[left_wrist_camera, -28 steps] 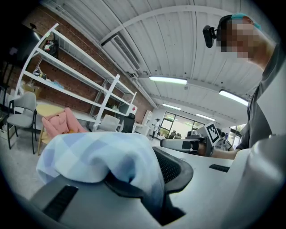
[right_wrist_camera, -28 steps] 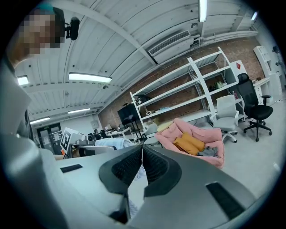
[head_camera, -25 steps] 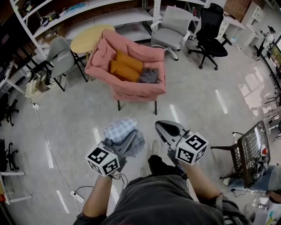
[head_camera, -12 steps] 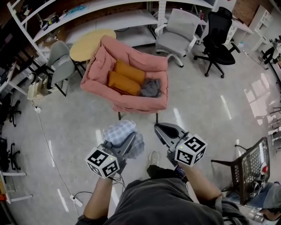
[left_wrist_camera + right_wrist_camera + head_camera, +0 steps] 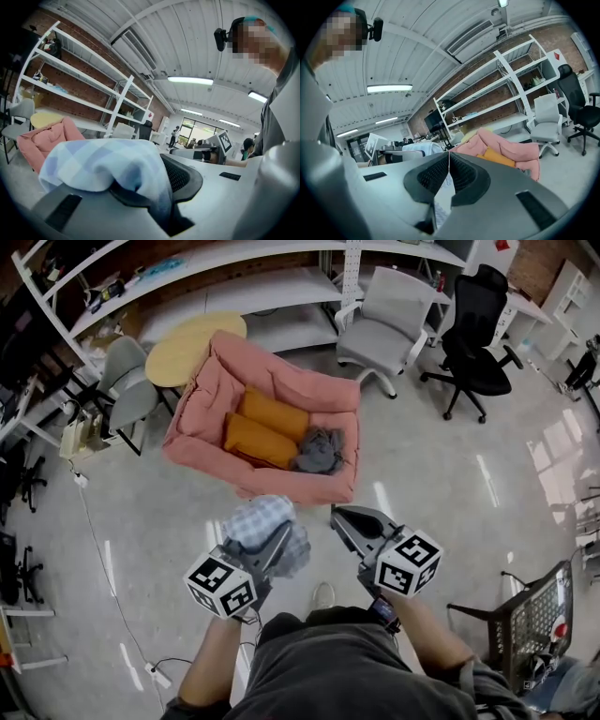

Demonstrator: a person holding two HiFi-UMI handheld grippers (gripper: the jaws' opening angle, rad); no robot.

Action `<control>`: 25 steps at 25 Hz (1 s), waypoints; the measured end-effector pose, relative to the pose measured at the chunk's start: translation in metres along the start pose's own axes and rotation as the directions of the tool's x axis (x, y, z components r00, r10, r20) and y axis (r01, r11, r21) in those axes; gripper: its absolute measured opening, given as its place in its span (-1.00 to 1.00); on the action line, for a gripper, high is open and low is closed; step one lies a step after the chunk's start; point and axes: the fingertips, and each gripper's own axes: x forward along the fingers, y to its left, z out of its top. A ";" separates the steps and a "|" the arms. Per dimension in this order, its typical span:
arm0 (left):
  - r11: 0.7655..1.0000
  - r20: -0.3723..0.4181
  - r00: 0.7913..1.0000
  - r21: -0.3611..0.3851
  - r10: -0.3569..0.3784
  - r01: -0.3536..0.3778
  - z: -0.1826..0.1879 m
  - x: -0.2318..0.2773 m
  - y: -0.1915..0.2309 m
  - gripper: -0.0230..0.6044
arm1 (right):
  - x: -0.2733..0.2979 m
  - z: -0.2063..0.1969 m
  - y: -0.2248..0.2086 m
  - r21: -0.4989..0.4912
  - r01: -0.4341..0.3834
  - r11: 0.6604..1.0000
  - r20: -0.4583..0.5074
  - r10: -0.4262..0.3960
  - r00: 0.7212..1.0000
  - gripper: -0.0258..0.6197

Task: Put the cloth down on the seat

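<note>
A blue-and-white checked cloth [image 5: 259, 519] is bunched over my left gripper [image 5: 279, 532], which is shut on it; in the left gripper view the cloth [image 5: 101, 161] drapes over the jaws and hides the left one. My right gripper [image 5: 340, 514] is beside it, jaws closed tip to tip with nothing held, as the right gripper view [image 5: 449, 153] also shows. Ahead on the floor stands a pink armchair [image 5: 202, 404] with two orange cushions [image 5: 262, 427] and a grey bundle [image 5: 319, 451] on its seat. Both grippers are short of the chair's front edge.
A round wooden table [image 5: 192, 338] and a grey chair [image 5: 127, 395] stand left of the armchair. A white office chair [image 5: 389, 320] and a black one [image 5: 478, 324] are at the right. Shelving lines the back. A cable [image 5: 101, 554] runs over the floor; a wire cart [image 5: 530, 624] is near right.
The armchair has drawn nearer and lower in the head view as I walk toward it. Both grippers keep their pose, the cloth still in the left.
</note>
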 end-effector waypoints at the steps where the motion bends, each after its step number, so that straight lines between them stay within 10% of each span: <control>1: 1.000 0.000 1.000 0.001 0.001 -0.001 0.003 0.006 0.004 -0.70 | 0.002 0.003 -0.006 0.001 -0.001 1.000 -0.001 0.001 1.000 -0.87; 25: 0.993 -0.036 0.993 -0.029 -0.111 0.110 0.077 0.190 0.181 -0.70 | 0.128 0.051 -0.180 0.040 0.083 0.996 -0.049 -0.081 0.996 -0.87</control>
